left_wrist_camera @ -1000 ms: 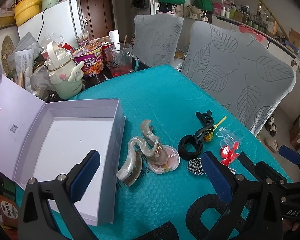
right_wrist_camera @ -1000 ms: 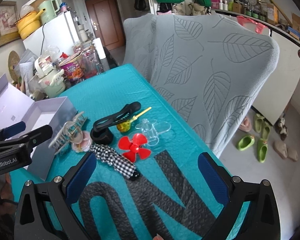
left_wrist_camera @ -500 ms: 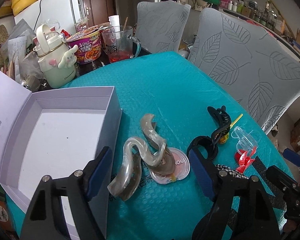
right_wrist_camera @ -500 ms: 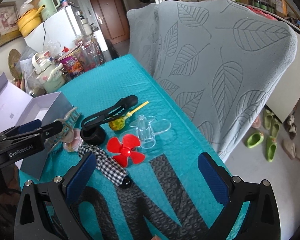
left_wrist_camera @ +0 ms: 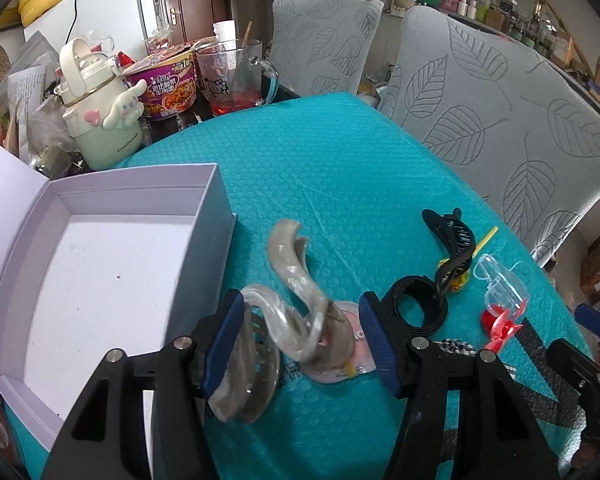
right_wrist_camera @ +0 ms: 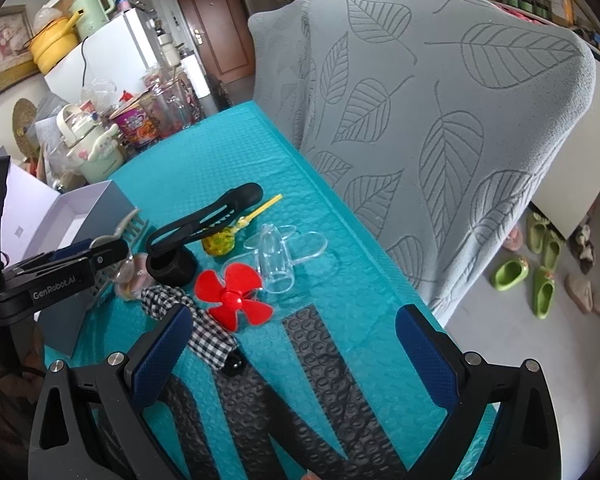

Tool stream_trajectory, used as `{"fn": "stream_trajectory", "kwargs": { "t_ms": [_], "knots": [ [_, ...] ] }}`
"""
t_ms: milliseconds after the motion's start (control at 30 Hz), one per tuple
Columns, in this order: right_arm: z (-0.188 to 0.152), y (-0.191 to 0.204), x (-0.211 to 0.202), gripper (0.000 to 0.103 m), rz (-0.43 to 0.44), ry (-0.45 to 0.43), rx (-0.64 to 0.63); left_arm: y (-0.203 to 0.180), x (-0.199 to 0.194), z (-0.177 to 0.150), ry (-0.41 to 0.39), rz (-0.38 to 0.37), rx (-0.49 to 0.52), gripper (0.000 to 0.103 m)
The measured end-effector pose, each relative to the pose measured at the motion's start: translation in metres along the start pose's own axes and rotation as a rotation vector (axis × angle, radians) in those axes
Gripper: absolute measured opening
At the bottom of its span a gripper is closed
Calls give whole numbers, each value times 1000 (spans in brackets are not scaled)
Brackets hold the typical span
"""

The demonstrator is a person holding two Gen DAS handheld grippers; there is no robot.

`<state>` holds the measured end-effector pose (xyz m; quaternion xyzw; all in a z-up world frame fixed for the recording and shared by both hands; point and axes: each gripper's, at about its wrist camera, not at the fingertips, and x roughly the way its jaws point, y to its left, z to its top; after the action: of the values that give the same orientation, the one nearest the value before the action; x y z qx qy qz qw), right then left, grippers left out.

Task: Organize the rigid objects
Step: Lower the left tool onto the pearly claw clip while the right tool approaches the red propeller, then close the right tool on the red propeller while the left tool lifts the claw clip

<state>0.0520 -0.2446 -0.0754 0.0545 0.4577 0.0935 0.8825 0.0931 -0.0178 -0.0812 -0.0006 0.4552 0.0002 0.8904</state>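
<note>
Left wrist view: the bench, covered in a teal bubble mat, carries an open white box on the left, empty inside, with a scatter of small things to its right. Just beside the box wall lies the translucent grey hair claw, a wavy S-shaped clip with comb teeth, glossy and hard-looking, resting partly on a pink disc. The left hand-held gripper straddles the claw and its jaws are closing; the left pad looks to be at or on the claw's lower curve, while the right pad is not yet pressing on it.

The risk lies in that shape. The claw's curved, slick shell could twist or squirt out as the pads meet it, or the pads could catch the disc beneath and drag it along. The box wall so near could also snag the claw on the lift.

The right hand-held gripper hangs open and empty near a red propeller, a checked bow and a black clip.
</note>
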Motion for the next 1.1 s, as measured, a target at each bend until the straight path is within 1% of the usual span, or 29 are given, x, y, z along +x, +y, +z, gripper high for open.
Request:
{"fn": "stream_trajectory", "kwargs": {
  "t_ms": [67,100,167,333,433,633,833,867,967,1100],
  "knots": [
    [0,0,0,103,-6,4,2,0,5,1,6,25,10,60],
    [0,0,0,103,-8,4,3,1,7,0,10,25,9,58],
    [0,-1,1,103,-11,5,6,3,8,-1,2,6,1,56],
    [-1,-1,2,103,-16,12,12,2,5,-1,-4,-9,15,55],
    [-1,-1,2,103,-11,10,12,2,-2,-1,-4,-40,13,55],
    [-2,3,2,103,7,6,8,1,-23,-11,-6,-78,6,55],
    [-2,8,8,103,23,6,-5,1,-44,-23,-6,-93,11,55],
    [-3,9,9,102,35,6,-7,0,-48,-25,-6,-100,10,55],
    [-3,14,13,92,70,8,-26,-3,-57,-33,-3,-118,13,55],
    [-2,21,21,85,98,23,-37,-6,-63,-43,5,-111,23,55]
  ]
}}
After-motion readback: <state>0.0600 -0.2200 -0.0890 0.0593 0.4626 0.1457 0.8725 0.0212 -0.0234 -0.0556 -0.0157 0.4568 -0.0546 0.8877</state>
